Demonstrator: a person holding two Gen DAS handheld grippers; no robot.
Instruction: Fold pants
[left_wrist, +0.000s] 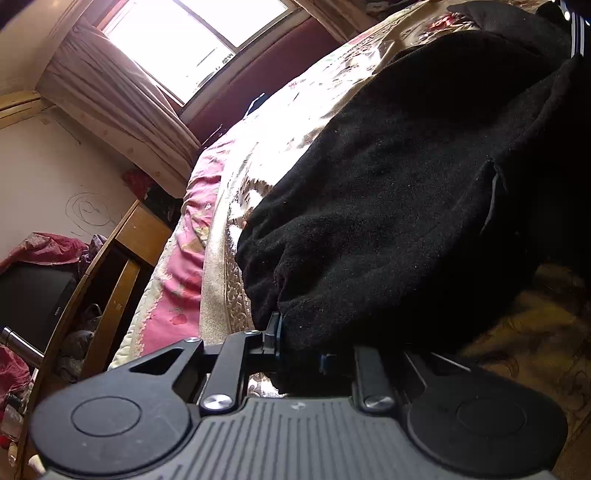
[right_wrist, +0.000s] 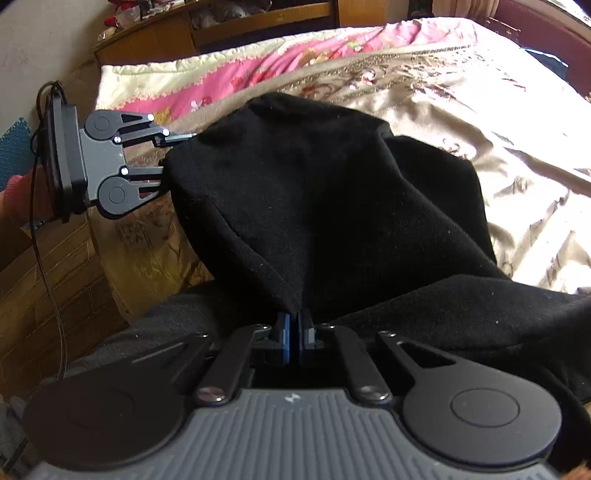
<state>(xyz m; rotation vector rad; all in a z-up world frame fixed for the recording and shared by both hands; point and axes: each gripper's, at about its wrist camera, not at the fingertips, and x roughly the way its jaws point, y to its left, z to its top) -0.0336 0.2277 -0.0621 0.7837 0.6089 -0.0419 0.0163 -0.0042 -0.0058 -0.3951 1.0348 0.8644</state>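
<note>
Black pants (right_wrist: 332, 206) lie bunched on the bedspread (right_wrist: 480, 110), one fold lifted. Right gripper (right_wrist: 293, 328): blue pads pressed together, clamped on a pinch of the cloth – seen only in the right wrist view. That view also shows the left gripper (right_wrist: 168, 157) at the pants' far edge, gripping the cloth. The left wrist view alone shows the window (left_wrist: 192, 40), curtain (left_wrist: 122, 99) and a wooden chair (left_wrist: 122, 266); there the left gripper (left_wrist: 299, 343) holds a thick fold.
</note>
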